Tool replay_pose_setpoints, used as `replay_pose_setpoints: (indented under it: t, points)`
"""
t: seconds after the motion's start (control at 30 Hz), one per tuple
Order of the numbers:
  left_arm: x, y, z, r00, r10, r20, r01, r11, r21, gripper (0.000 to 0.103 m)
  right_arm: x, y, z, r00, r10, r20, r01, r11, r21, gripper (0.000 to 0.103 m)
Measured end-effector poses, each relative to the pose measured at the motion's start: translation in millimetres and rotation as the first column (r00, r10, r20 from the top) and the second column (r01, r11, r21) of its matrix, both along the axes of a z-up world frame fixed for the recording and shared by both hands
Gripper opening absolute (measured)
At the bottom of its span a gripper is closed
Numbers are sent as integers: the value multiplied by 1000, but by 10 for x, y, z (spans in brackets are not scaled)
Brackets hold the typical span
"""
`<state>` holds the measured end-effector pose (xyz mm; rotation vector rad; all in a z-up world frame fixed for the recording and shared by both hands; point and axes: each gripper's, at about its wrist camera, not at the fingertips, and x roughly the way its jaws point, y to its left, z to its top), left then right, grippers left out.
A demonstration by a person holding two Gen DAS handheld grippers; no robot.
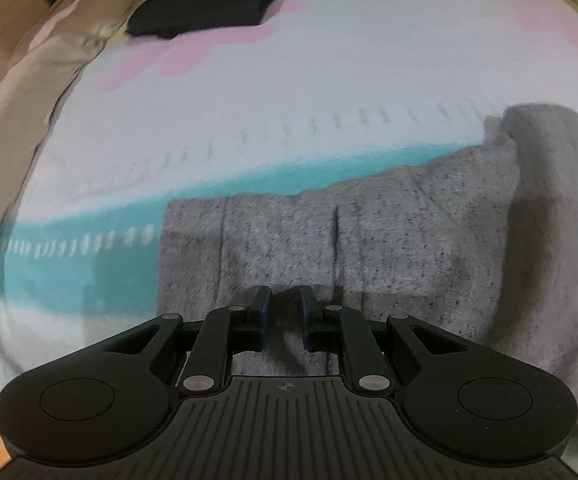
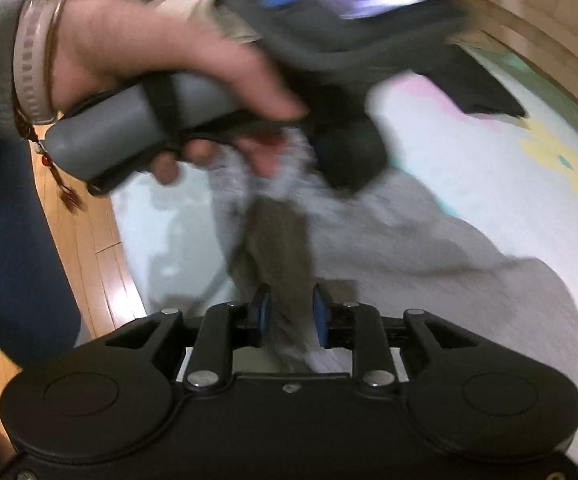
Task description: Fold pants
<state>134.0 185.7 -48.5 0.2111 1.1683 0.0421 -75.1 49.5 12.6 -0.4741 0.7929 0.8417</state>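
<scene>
Left gripper [image 1: 285,316]: fingers slightly apart, grey fabric lying between them, grip uncertain. Right gripper [image 2: 291,312]: fingers closed on a hanging fold of the grey pants [image 2: 429,264], apparently, through blur. Pants lie on the near floral mat [image 1: 289,92]; a dark garment [image 1: 217,0] lies far left.

- My pants [image 1: 389,240] are heather grey, flecked with dark specks.
- The sheet [image 1: 289,92] under me is white with pink and yellow flowers and a teal band.
- A black garment [image 1: 213,0] lies on it.
- My fingers' pads [image 2: 321,320] are blue.
- The floor [image 2: 85,240] is orange-brown wood.
</scene>
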Motion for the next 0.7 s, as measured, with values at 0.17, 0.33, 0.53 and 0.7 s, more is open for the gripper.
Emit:
replay_pose_setpoints:
  t: [0.17, 0.33, 0.53, 0.7]
  points:
    - [102, 90, 35, 994, 104, -25, -106, 993, -53, 15, -57, -693, 27, 984, -152, 87, 156, 987, -30, 43]
    - [148, 20, 40, 986, 164, -30, -165, 986, -26, 15, -155, -1052, -103, 966, -231, 115, 241, 966, -88, 43]
    - [129, -100, 4, 990, 139, -18, -138, 990, 28, 15, -270, -1065, -139, 974, -185, 128, 199, 974, -110, 43]
    - [144, -64, 21, 989, 146, -22, -145, 989, 6, 15, -348, -992, -248, 980, -131, 149, 156, 974, -164, 44]
